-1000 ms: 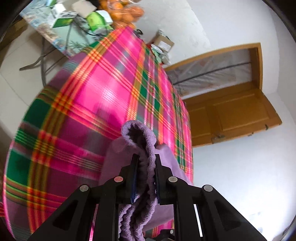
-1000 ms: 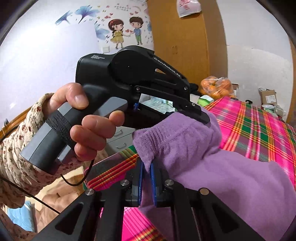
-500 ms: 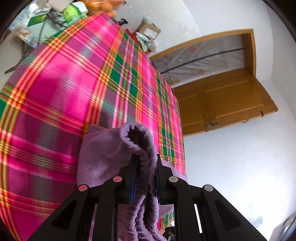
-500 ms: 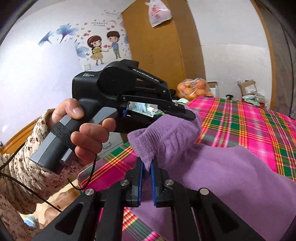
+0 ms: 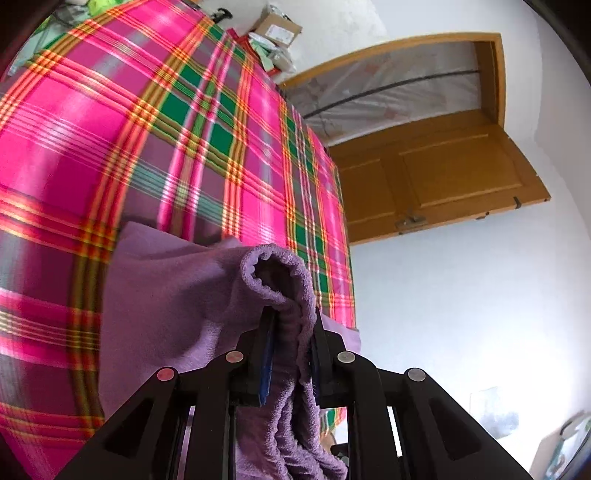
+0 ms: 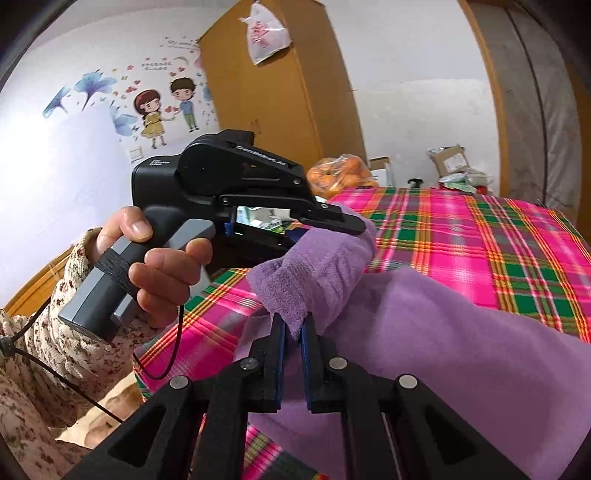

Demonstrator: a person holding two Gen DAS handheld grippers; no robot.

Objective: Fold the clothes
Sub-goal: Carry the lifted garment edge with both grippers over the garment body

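Left wrist view: plaid cloth (image 5: 177, 147), pink with green squares and orange-yellow lines, spread over a flat surface and filling the left half of the frame. Beyond its far edge, a cardboard box (image 5: 277, 27) with loose packets beside it. To the right, a wooden door (image 5: 443, 177) set in a white wall. Not seen here: the person or the other tool.

Left gripper (image 5: 290, 347): 2 black fingers closed tight on a bunched, rolled edge of the purple garment (image 5: 166, 295); no gap beyond the thickness of the fabric.

Right wrist view: shows what the first does not. A hand (image 6: 159, 269) in a floral sleeve (image 6: 44, 362) grips the handle of the left gripper (image 6: 332, 229) from the side, its tip buried in a purple fold. Also 1 wooden wardrobe (image 6: 280, 92) with a white bag hung on it, cartoon wall stickers (image 6: 162, 110), and 1 bag of oranges (image 6: 340, 175) at the far end of the plaid cloth (image 6: 480, 236).

Right gripper (image 6: 291, 350): fingers pinched shut on a corner of the purple garment (image 6: 443, 332).

Garment: soft, fleecy purple fabric, ribbed at the held edge. It is lifted at 2 points, 1 per gripper, with the rest draped down onto the plaid cloth near its front edge.
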